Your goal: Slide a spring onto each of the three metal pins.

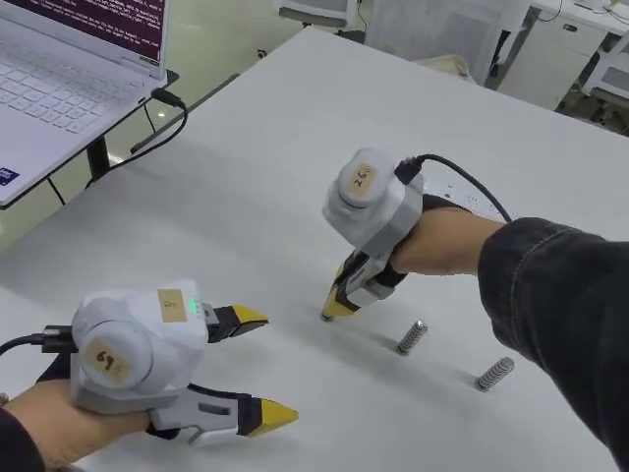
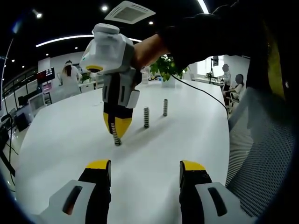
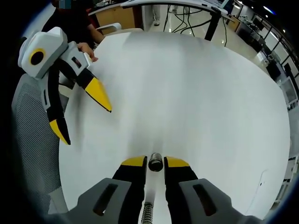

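**R clamped on spring, L open**

R gripper (image 1: pixel 335 309) points tip-down around mid table (image 1: pixel 295 147), jaws pinched on the held spring (image 2: pixel 116 138). The spring's lower end sticks out below the tips and touches the tabletop. Pin inside it: can't tell.

L gripper (image 1: pixel 261 366) is at the near side of the table, jaws spread wide w/ nothing btwn them, aimed toward R. Bare tabletop btwn the two grippers.

Spring 2 (image 1: pixel 412 337) and spring 3 (image 1: pixel 494 374) stand upright in a row to R's right, apart from each other and from the held spring. Spring 3 is near the person's sleeve.

Wide bare surface behind R out to the far edge. Laptop (image 1: pixel 59 88) sits off the table's left edge w/ a cable (image 1: pixel 180 110) beside it, well apart from the work. Mesh chair (image 2: pixel 261 154) is just past the table edge in the left gripper view.
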A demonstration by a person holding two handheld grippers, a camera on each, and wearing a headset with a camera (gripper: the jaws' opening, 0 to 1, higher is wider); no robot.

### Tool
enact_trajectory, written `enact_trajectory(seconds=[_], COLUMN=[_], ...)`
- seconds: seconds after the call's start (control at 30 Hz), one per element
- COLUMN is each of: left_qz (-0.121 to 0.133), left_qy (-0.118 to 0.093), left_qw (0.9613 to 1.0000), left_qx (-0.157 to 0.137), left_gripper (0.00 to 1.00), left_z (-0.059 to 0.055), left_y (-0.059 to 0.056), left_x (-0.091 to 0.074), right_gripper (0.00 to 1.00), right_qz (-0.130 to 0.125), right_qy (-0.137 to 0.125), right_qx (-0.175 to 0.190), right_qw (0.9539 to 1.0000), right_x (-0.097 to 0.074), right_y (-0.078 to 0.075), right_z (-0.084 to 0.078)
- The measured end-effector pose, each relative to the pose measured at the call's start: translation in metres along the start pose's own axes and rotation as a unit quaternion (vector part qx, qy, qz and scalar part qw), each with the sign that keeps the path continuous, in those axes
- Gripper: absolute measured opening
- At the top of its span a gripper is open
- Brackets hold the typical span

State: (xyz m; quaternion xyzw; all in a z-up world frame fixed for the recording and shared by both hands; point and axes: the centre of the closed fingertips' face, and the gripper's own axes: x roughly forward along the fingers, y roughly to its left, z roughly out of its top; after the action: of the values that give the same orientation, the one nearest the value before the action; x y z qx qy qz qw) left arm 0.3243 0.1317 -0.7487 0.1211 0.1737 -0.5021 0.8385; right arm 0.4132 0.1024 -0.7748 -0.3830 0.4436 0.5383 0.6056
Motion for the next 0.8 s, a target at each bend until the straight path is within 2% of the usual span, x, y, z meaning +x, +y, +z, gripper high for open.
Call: enact_trajectory(seconds=[0.37, 0.53, 0.8], left_qz=[-0.002, -0.003, -0.006], left_qy=[0.000, 0.001, 0.002], left_qw=[1.0000, 1.0000, 1.0000], left_qx=[-0.001, 0.000, 0.003], left_gripper=[0.55, 0.55, 0.55], left_z=[0.001, 0.001, 0.003], left_y=[0.000, -0.001, -0.002], left_x=[0.002, 0.002, 0.004], right_gripper=[0.27, 0.31, 0.42], right_qz=[0.004, 0.002, -0.005], right_qy=[-0.007, -0.010, -0.017], right_qx=[0.005, 0.009, 0.018], right_qw=[1.0000, 0.9999, 0.9997], right_x=[-0.002, -0.006, -0.009], right_y=[0.002, 0.002, 0.002], right_z=[-0.003, -0.007, -0.010])
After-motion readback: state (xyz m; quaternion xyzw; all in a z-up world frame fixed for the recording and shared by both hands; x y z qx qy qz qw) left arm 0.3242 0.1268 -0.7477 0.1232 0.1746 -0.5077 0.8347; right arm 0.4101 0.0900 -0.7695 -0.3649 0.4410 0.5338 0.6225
